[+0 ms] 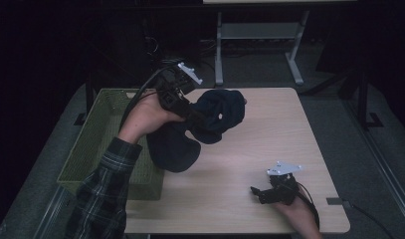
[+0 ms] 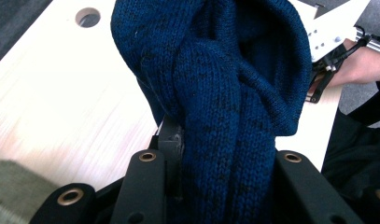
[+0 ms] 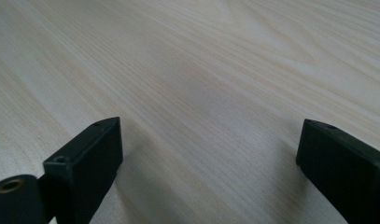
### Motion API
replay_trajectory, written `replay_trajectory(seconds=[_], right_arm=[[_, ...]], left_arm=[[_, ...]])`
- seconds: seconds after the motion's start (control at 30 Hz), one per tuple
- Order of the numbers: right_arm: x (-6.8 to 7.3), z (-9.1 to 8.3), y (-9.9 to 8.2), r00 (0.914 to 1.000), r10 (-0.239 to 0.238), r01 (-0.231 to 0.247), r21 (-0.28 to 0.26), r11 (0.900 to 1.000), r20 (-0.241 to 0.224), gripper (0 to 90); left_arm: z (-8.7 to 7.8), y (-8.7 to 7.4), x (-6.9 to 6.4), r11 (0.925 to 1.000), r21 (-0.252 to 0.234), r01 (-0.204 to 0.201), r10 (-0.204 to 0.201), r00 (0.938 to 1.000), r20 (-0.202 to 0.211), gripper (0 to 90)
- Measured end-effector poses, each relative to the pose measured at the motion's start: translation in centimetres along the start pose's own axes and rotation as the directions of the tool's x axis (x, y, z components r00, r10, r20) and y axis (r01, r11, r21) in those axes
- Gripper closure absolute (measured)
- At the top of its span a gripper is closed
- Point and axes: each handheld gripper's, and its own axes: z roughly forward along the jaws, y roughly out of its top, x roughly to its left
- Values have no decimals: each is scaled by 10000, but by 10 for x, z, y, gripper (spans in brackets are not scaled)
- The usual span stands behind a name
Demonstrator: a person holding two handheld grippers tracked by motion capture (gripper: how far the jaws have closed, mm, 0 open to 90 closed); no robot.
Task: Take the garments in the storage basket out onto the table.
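High view first: your left tongs (image 1: 190, 112) are clamped on one dark navy knit garment (image 1: 210, 119), held up above the left part of the desk (image 1: 269, 129). The cloth hangs in two soft bulges, one rounded bundle past the tongs toward the middle of the desk, and one heavier lobe drooping down by the near corner of the basket (image 1: 98, 134). Your left hand (image 1: 148, 117) comes out of a plaid sleeve (image 1: 108, 191).

Left gripper view shows the texture up close: a ribbed, woolly knit of deep blue flecked with darker yarn, gathered into a thick twisted fold that runs down between the two black jaws, which press on it from both sides. One round hole (image 2: 88, 17) is cut through the pale desk top behind the cloth.

You have one basket, olive green, rectangular, with mesh-like walls, standing at the left edge of the desk and just beside the hanging cloth.

Your right tongs (image 1: 257, 193) lie low near the desk's near right corner, well apart from the garment. In the right gripper view the two blocky matte black jaws stand wide, with bare light wood grain between them, gripping nothing. Each of the two grippers carries one grey three-cornered plate.
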Motion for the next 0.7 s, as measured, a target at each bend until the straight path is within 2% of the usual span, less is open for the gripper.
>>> replay_trajectory(seconds=[0.3,0.5,0.7], right_arm=[[0,0,0,10000,6,-6,-2,10000,-14,68],[0,0,0,10000,1,-1,-6,10000,-6,68],[0,0,0,10000,10,-10,-10,10000,-7,68]], left_arm=[[29,15,-12,9999,-48,-90,90,9999,76,670],[47,20,-19,9998,-199,-86,94,9992,399,670],[66,23,-25,9996,-250,-90,103,9984,553,670]])
